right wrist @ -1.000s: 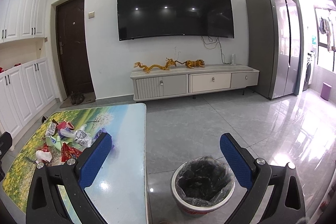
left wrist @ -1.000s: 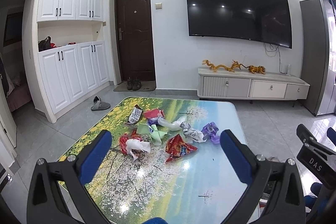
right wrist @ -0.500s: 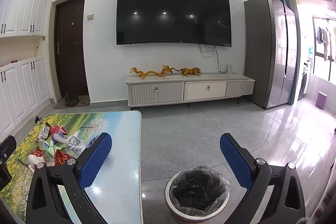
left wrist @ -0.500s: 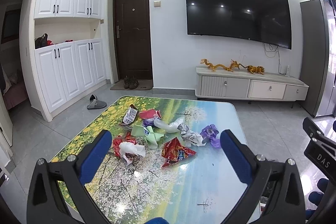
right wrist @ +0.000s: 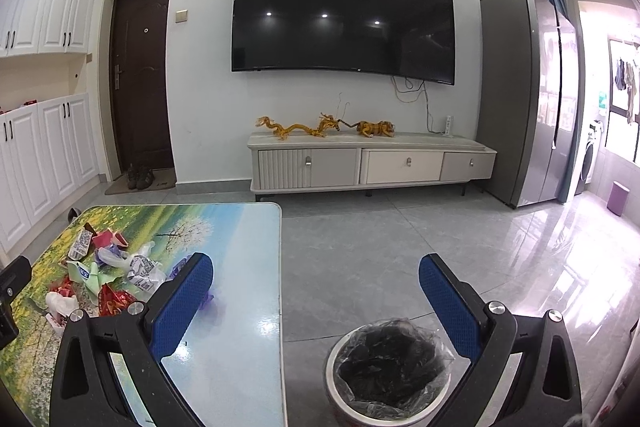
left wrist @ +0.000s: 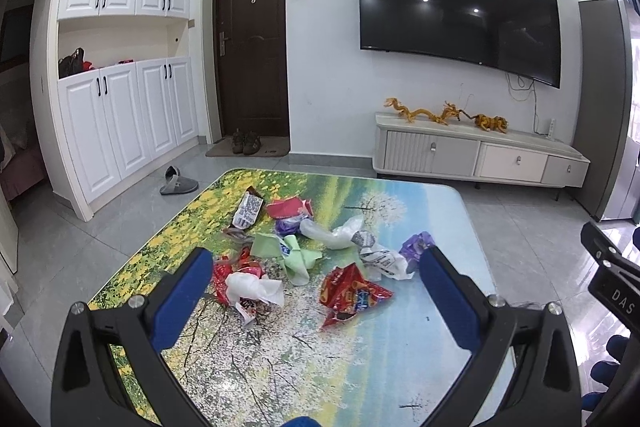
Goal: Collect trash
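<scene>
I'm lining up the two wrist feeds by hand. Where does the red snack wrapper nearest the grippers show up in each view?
Left wrist: the red snack wrapper lies low and centre on the table, between the open fingers of the left gripper.
Right wrist: the same wrapper sits at lower left, just left of the left finger of the right gripper.
Shared landmark: the wall TV.

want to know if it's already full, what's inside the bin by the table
The bin beside the table holds a crumpled black liner, and no trash shows on it. The liner's folds cover the bottom, so anything lying deep down cannot be seen.
</scene>
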Tool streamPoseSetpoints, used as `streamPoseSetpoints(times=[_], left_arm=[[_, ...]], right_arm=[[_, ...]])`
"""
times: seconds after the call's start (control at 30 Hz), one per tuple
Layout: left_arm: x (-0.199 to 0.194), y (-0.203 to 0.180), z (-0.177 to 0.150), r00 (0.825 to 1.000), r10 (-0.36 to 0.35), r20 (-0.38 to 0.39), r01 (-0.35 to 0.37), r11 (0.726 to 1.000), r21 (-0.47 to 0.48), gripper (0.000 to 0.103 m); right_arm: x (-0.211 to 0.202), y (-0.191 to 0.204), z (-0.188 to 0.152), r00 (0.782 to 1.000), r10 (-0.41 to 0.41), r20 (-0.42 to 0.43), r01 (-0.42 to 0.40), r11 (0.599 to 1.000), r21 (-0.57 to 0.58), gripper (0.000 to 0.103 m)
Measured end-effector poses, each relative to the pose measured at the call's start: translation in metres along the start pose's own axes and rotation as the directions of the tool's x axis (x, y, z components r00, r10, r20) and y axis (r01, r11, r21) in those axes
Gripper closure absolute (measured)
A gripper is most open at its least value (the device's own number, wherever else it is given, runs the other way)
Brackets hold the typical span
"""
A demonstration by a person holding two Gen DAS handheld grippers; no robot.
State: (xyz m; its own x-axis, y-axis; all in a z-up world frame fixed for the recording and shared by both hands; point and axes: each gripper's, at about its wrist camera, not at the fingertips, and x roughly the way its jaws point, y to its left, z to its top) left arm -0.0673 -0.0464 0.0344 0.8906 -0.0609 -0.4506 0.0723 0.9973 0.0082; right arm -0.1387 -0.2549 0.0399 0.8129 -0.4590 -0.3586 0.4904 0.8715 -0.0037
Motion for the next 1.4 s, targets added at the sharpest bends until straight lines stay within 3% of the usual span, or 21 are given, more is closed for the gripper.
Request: streamPoseSetpoints(times=[0.27, 0.5, 0.63, 0.8, 1.07, 1.27, 1.4], left_arm=[[0.045, 0.057, -0.009, 0.993, 0.087, -0.085, -0.092, 0.994, -0.066, 0.000], [0.070, 0.113, -0.028, 0.982, 0.113, -0.151, -0.127, 0.988, -0.086, 0.000], [0.080, 0.131, -0.036, 0.979, 0.076, -0.189, -0.096, 0.990, -0.101, 0.003], [0.098, 0.126, -0.038, 0.977, -0.004, -0.214, -0.015, 0.996, -0.086, 0.007], [0.126, 0.111, -0.038, 0.966, -0.079, -0.248, 0.057, 0.994, -0.095, 0.010], [0.137, 0.106, -0.050, 0.953, -0.112, -0.282, 0.087, 0.991, -0.100, 0.037], [0.137, 0.107, -0.051, 0.952, -0.131, -0.278, 0.106, 0.989, -0.103, 0.056]], right_arm=[[0.043, 0.016, -0.010, 0.990, 0.106, -0.090, -0.105, 0.994, 0.010, 0.000], [0.090, 0.030, -0.015, 0.954, 0.231, -0.193, -0.222, 0.973, 0.071, 0.000], [0.116, 0.044, -0.014, 0.923, 0.303, -0.236, -0.289, 0.953, 0.092, 0.019], [0.149, 0.068, -0.013, 0.863, 0.415, -0.289, -0.390, 0.910, 0.143, 0.034], [0.181, 0.093, -0.017, 0.811, 0.472, -0.346, -0.445, 0.881, 0.161, 0.035], [0.195, 0.109, -0.027, 0.785, 0.483, -0.387, -0.466, 0.873, 0.145, 0.036], [0.201, 0.109, -0.033, 0.773, 0.485, -0.408, -0.463, 0.872, 0.159, 0.057]])
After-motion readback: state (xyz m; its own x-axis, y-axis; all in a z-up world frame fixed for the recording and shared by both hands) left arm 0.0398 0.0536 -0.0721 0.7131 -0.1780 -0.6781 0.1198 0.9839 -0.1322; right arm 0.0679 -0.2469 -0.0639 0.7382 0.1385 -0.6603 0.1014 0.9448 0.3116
